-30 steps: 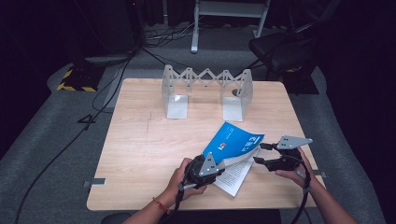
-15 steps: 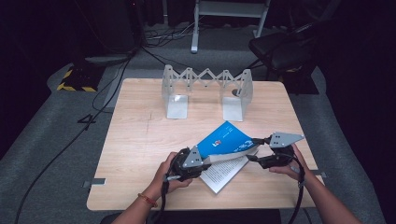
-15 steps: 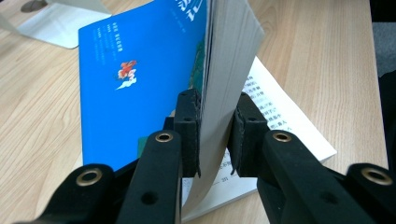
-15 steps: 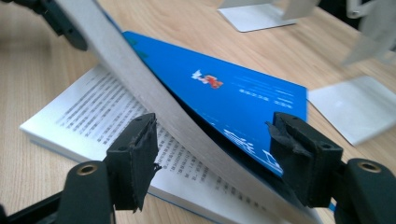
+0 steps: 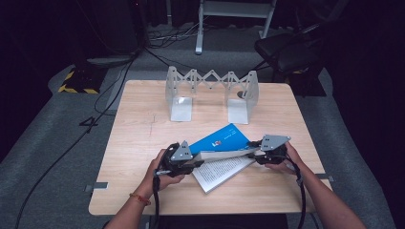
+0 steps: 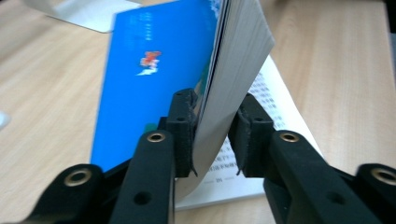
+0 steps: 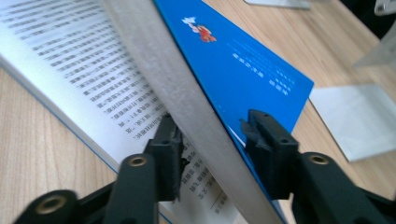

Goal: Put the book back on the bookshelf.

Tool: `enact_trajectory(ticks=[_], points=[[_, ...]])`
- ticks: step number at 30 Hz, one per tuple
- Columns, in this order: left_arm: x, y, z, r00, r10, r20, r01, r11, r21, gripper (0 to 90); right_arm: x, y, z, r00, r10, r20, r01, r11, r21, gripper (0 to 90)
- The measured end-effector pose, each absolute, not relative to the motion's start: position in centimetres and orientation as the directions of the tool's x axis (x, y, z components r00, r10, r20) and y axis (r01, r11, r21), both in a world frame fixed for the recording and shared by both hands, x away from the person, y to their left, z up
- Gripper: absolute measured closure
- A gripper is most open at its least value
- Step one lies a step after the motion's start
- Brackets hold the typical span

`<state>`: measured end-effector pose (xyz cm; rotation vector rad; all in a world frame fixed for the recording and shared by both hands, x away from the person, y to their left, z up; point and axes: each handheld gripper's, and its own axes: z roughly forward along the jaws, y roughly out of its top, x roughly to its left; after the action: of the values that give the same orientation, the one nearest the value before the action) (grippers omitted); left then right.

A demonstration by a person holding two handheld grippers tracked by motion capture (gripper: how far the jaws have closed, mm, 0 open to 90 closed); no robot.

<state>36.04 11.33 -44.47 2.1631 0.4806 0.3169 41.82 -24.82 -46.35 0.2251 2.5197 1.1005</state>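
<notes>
A dark room with cables on a grey carpet surrounds the pale wooden table (image 5: 143,138), at whose far side stands a silver accordion-style metal book rack (image 5: 211,93). Nearer the person than that rack lies the blue-covered paperback book (image 5: 223,139), open, one printed page flat on the wood and a thick block of pages lifted. The left gripper (image 6: 211,135) straddles that block at the end left of the rack; its jaws look pressed to the paper. The right gripper (image 7: 212,149) straddles the other end, though a gap shows beside one jaw, so its grip cannot be told. To close the book well, I judge both ends should swing together, keeping the block level so pages do not fan or slip.
</notes>
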Motion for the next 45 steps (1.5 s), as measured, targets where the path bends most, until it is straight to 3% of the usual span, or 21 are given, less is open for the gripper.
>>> enact_trajectory(ticks=[4,8,11,14,23,24,29,34,35,40,42,45], points=[[37.8,12.9,-43.9,0.859,0.510,0.052,0.259,-0.519,0.815,62.3,40.9,-23.6,-46.3,-0.902,0.297,-0.314,-0.039,0.669,0.742,68.1],[38.8,13.9,-43.6,0.834,0.550,0.034,0.310,-0.519,0.796,57.7,40.4,-22.6,-46.3,-0.891,0.308,-0.335,-0.042,0.677,0.735,70.3],[37.9,14.2,-43.7,0.848,0.530,0.023,0.310,-0.531,0.789,42.3,40.0,-21.7,-46.1,-0.882,0.298,-0.364,-0.063,0.692,0.719,71.8],[36.2,13.4,-43.2,0.847,0.530,0.047,0.287,-0.530,0.798,34.9,40.0,-21.4,-46.2,-0.884,0.277,-0.377,-0.071,0.717,0.693,71.5],[33.8,9.2,-42.1,0.828,0.549,0.113,0.259,-0.554,0.791,29.6,40.0,-21.0,-45.8,-0.886,0.265,-0.380,-0.061,0.746,0.663,70.8],[34.1,8.0,-42.7,0.832,0.534,0.153,0.256,-0.612,0.748,30.1,40.0,-20.9,-45.8,-0.887,0.261,-0.382,-0.062,0.752,0.657,70.7],[34.8,7.0,-44.4,0.822,0.528,0.215,0.256,-0.678,0.689,32.9,40.0,-20.9,-45.7,-0.888,0.257,-0.380,-0.062,0.754,0.654,70.2],[35.3,7.3,-45.0,0.814,0.524,0.252,0.242,-0.699,0.673,61.9,40.0,-20.8,-45.8,-0.887,0.253,-0.386,-0.068,0.755,0.652,67.2],[35.3,7.4,-45.1,0.817,0.514,0.261,0.226,-0.702,0.676,64.2,40.0,-20.8,-45.9,-0.888,0.257,-0.381,-0.066,0.749,0.660,66.1],[35.8,8.4,-45.3,0.846,0.490,0.210,0.222,-0.682,0.696,68.0,41.6,-22.7,-46.5,-0.921,0.254,-0.296,-0.058,0.662,0.748,58.3],[36.0,8.6,-45.2,0.853,0.481,0.201,0.216,-0.677,0.704,68.4,42.3,-23.5,-46.8,-0.936,0.250,-0.247,-0.042,0.618,0.785,59.3],[36.3,9.0,-45.1,0.849,0.504,0.158,0.254,-0.652,0.714,67.4,41.8,-23.3,-46.6,-0.925,0.257,-0.281,-0.057,0.637,0.769,64.0]])
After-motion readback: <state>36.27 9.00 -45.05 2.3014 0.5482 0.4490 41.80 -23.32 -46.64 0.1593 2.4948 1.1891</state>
